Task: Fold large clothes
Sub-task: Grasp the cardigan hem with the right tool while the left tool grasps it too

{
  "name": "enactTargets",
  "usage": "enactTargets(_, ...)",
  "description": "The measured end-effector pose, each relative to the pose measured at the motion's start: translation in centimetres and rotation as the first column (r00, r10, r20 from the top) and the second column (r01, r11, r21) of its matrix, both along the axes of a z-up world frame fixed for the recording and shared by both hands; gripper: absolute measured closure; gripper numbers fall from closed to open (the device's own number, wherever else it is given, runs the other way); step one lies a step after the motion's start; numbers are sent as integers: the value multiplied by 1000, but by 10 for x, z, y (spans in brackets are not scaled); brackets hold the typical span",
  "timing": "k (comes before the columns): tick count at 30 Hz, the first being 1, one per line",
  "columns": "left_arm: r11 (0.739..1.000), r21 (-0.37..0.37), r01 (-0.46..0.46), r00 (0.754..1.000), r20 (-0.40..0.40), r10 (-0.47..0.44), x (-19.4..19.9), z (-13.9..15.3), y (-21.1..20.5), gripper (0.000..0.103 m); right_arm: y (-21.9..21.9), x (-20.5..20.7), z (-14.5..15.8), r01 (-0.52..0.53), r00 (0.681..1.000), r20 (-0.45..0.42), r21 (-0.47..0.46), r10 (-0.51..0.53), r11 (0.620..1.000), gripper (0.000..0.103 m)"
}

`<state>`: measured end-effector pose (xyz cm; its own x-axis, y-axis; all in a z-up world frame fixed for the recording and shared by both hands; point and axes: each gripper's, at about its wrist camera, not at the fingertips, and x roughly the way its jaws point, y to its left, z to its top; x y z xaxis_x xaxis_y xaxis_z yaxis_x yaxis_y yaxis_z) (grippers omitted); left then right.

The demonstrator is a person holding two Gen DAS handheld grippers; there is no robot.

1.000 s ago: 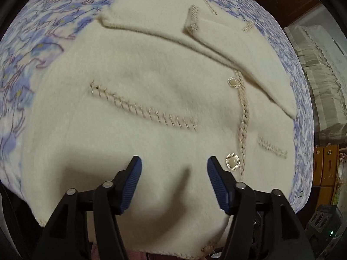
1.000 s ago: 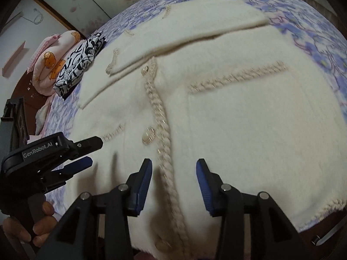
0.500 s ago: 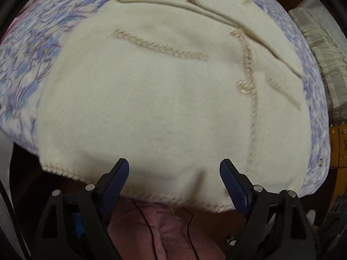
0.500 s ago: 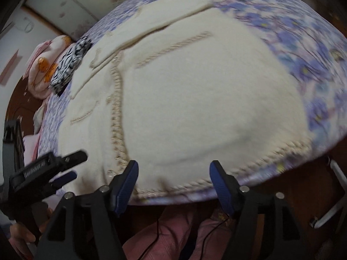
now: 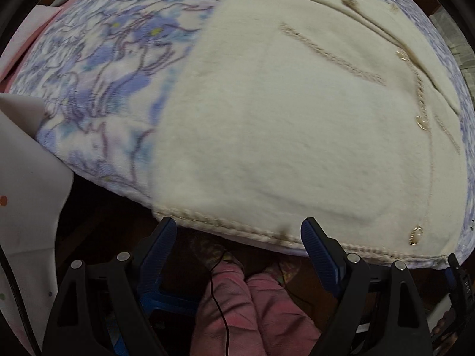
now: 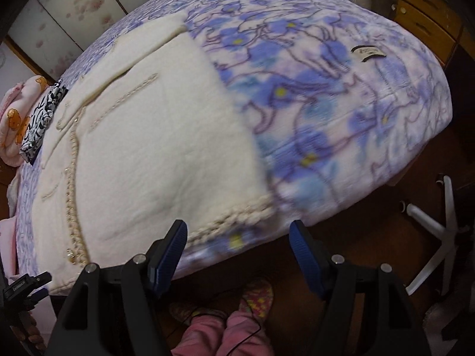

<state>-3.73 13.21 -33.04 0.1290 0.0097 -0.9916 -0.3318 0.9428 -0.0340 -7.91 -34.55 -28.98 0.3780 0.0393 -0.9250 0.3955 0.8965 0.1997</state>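
My left gripper (image 5: 237,246) points straight down at the braided hem of the cream jacket (image 5: 297,118), fingers apart, empty. My right gripper (image 6: 237,249), tilted, likewise apart. Jacket lies flat on the bed (image 6: 341,103).

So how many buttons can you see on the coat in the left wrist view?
3, down the trimmed front edge: top button below the lapel, middle button, bottom button near the hem. The lapel may hide more.

One cream jacket (image 5: 267,124), one floral blanket (image 6: 341,103), two tools.
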Motion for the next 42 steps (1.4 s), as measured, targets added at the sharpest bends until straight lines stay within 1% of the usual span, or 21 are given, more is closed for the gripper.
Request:
enactTargets(3,999,-31,-15,999,-29,14,-1,-2,21,18,-10,8,-8,5,999,-32,26,-4,1000,32)
enactTargets(5,998,-61,-26,999,-33,24,2,-1,30,18,-17,17,-14,31,997,-72,88,-25,996,32)
enactTargets(8,993,-116,-21,999,-49,15,8,-3,44,18,-15,29,-19,49,995,-95,131,-37,990,32)
enactTargets(12,988,-152,-16,998,-57,7,18,-6,63,18,-7,37,-21,57,993,-113,106,-45,993,33)
enactTargets(16,980,-199,-14,999,-50,4,26,-11,73,18,1,37,-20,56,991,-125,71,-47,996,40)
enactTargets(18,967,-253,-22,998,-62,7,30,-17,80,18,1,36,-21,66,989,-135,60,-58,996,48)
enactTargets(21,946,-324,-11,998,-57,-8,35,-22,86,19,0,34,-22,90,986,-147,57,-81,994,56)
enactTargets(22,934,-356,0,999,-51,-19,37,-24,87,20,-1,34,-23,101,984,-151,63,-91,993,56)
enactTargets(24,922,-387,1,998,-60,-27,37,-31,86,25,-4,35,-25,127,980,-160,71,-115,989,57)
enactTargets(25,919,-393,-4,997,-75,-27,36,-37,88,35,-3,36,-27,138,978,-168,73,-125,988,57)
enactTargets(26,916,-401,-12,996,-85,-24,35,-43,89,40,-4,36,-27,143,977,-172,72,-129,987,57)
enactTargets(28,903,-429,-33,996,-91,-7,32,-52,88,40,-2,38,-30,148,975,-180,70,-133,987,57)
enactTargets(30,898,-437,-42,997,-79,9,28,-58,88,40,-1,40,-33,154,973,-186,75,-138,985,57)
enactTargets(31,899,-435,-46,997,-75,15,28,-58,87,41,-1,41,-34,157,972,-188,78,-140,985,57)
enactTargets(33,903,-427,-45,998,-64,19,26,-56,86,48,2,45,-35,160,972,-189,82,-142,984,58)
enactTargets(34,911,-411,-45,998,-64,21,23,-56,84,51,3,45,-34,154,973,-186,85,-136,984,60)
enactTargets(36,921,-388,-40,998,-64,16,23,-53,74,61,5,44,-33,144,974,-188,69,-129,987,67)
enactTargets(37,927,-374,-26,998,-62,3,23,-50,70,68,6,42,-32,138,974,-188,64,-124,988,69)
enactTargets(39,936,-352,-3,998,-53,-16,23,-44,66,80,8,41,-30,129,976,-186,54,-117,990,80)
enactTargets(40,938,-347,2,999,-46,-19,23,-41,63,85,12,45,-29,126,976,-186,47,-115,991,82)
enactTargets(42,941,-337,-2,999,-35,-10,23,-35,60,88,11,38,-26,122,978,-179,55,-111,991,85)
